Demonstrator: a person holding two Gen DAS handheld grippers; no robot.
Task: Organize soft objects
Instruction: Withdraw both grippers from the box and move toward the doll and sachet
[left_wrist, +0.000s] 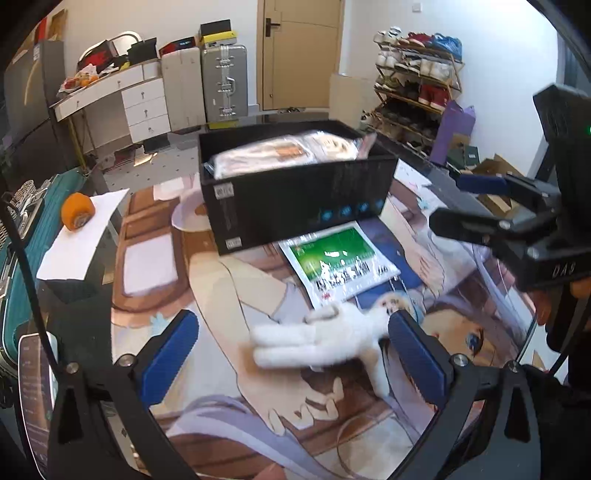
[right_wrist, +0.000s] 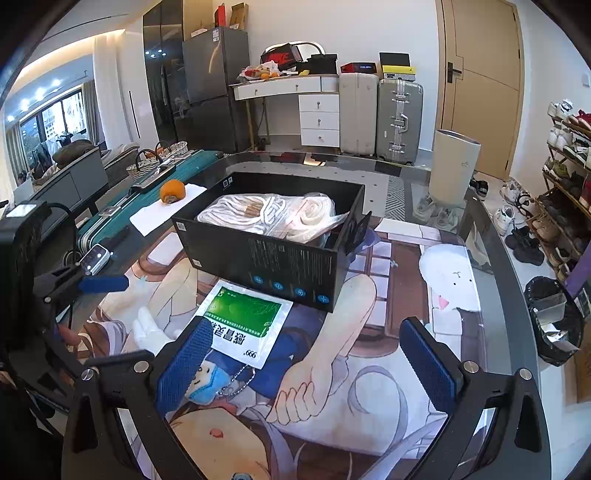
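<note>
A white plush toy with a blue mask lies on the printed table mat, between the open fingers of my left gripper. A green and white packet lies beside it, in front of the black box, which holds bagged white soft items. In the right wrist view my right gripper is open and empty above the mat; the packet and the plush toy lie by its left finger. The box stands just beyond them.
An orange roll lies on white paper at the table's left, beside a teal suitcase. A phone lies near the left edge. A shoe rack and a bin stand to the right of the table.
</note>
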